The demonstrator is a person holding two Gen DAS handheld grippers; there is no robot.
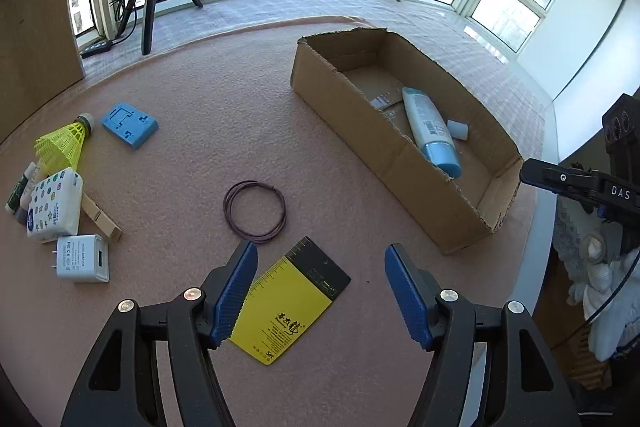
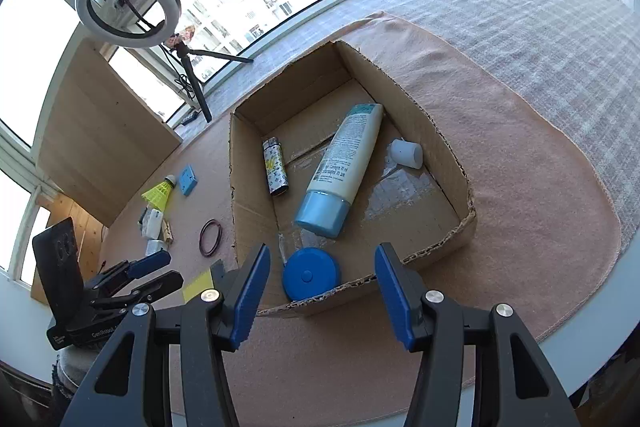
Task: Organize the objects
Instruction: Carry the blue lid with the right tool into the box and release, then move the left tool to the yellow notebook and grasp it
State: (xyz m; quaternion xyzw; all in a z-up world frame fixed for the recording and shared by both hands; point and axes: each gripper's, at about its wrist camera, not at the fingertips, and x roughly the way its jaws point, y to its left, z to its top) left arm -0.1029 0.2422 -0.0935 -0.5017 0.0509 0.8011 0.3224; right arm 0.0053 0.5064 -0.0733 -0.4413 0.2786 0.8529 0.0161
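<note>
The open brown cardboard box [image 2: 448, 151] already holds a blue-capped tube [image 2: 344, 167], patterned lighter [image 2: 275, 167], white cap [image 2: 407, 153] and blue round case [image 2: 310, 277]; the yellow card [image 1: 288, 307], wire ring [image 1: 255, 211] and others wait on the counter [image 1: 192, 115]; both grippers [image 1: 320, 291] [image 2: 320, 291] hold their fingers spread, empty.

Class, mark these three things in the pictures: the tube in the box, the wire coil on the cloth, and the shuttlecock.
tube [image 2: 343, 163]: right wrist view, middle of its pale body.
wire coil [image 1: 280, 223]: left wrist view, lower right arc of the loop.
shuttlecock [image 1: 64, 147]: left wrist view, yellow skirt.
</note>
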